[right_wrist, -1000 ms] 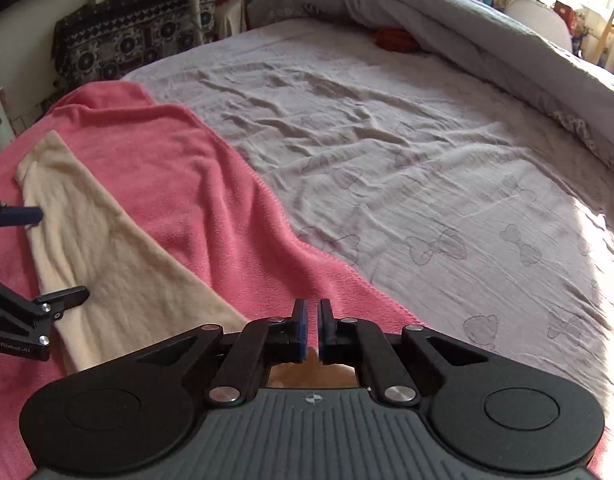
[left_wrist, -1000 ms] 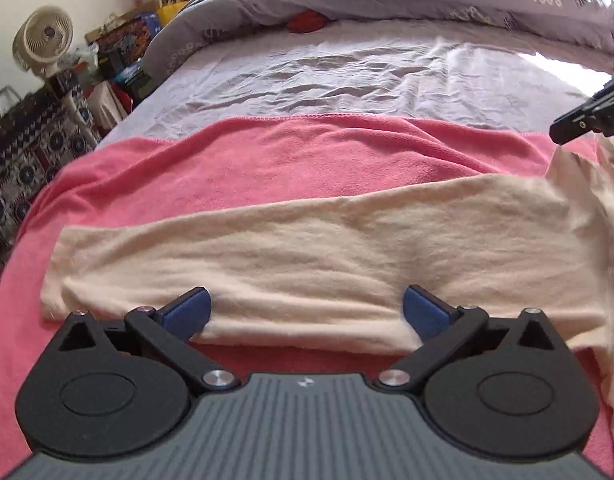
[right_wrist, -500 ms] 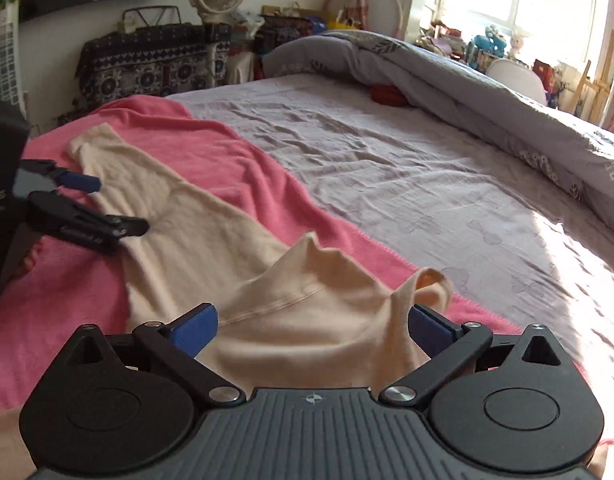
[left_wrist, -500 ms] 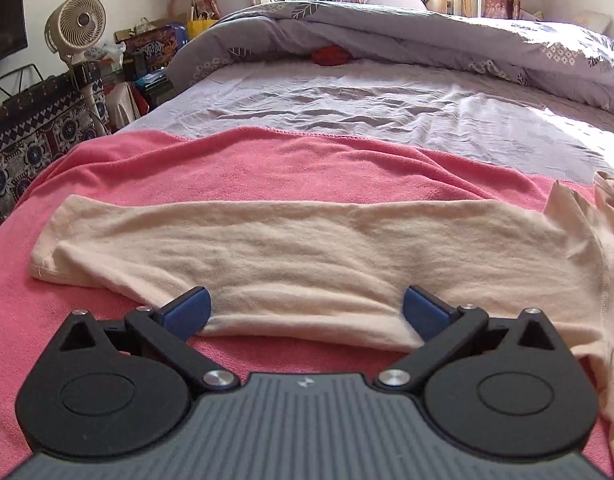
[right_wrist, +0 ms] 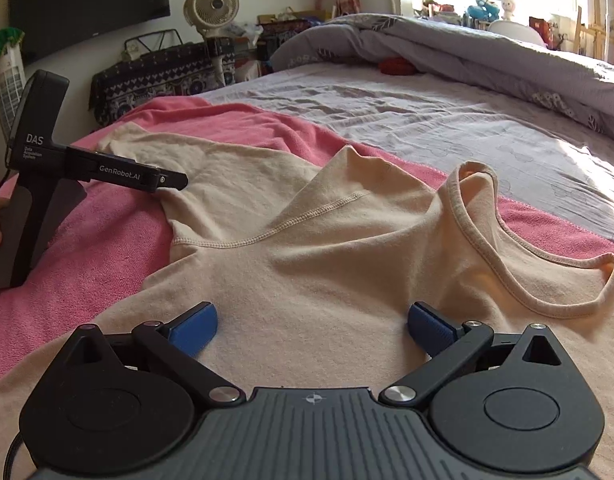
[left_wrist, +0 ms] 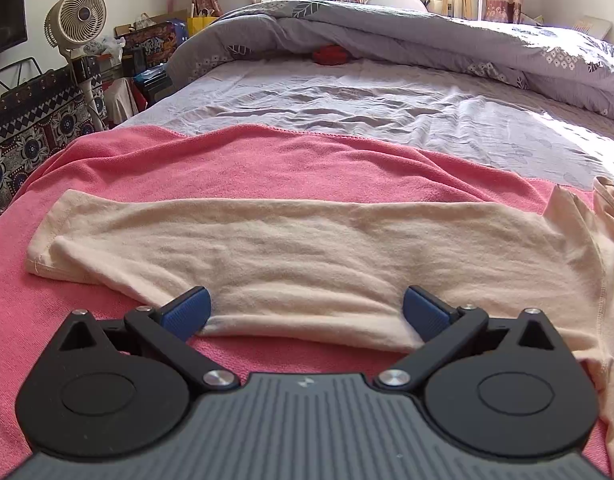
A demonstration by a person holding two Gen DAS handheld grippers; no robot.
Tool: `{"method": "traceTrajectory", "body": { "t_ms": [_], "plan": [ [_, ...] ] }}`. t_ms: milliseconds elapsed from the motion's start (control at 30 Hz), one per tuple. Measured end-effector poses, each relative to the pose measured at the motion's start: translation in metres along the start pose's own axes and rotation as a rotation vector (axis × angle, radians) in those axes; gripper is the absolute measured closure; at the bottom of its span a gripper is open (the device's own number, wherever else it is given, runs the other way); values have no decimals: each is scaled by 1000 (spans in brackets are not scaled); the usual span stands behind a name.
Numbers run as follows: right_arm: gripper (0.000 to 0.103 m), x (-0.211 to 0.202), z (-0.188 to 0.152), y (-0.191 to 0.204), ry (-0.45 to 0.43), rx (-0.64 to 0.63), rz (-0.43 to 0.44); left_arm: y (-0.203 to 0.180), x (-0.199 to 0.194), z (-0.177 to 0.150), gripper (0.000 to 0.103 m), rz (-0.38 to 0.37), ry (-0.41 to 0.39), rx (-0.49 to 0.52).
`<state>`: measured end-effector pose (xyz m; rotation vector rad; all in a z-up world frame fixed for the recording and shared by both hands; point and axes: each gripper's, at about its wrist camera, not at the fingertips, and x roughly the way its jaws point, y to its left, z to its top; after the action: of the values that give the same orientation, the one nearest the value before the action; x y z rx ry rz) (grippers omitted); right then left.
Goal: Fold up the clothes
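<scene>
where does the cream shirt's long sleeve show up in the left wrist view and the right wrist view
Left wrist view: the sleeve stretches across the middle of the picture, cuff at left, on the pink towel.
Right wrist view: the sleeve runs from the upper left toward the centre, beside the left hand-held gripper.
Shared landmark: the white fan standing beyond the bed, upper left in both views.
</scene>
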<state>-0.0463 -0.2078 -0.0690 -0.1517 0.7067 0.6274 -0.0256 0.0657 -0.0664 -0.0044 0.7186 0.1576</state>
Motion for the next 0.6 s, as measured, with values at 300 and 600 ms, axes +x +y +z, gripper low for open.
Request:
{"method": "traceTrajectory", "body": {
  "t_ms": [300,600],
  "plan": [
    [0,-2,-1,-3,-1,8,6,1,0,-1,0,-1,-1,-1],
    [0,-1,-1,-3,0,7,5,2,0,-1,0,-2,-1,0]
  ]
}}
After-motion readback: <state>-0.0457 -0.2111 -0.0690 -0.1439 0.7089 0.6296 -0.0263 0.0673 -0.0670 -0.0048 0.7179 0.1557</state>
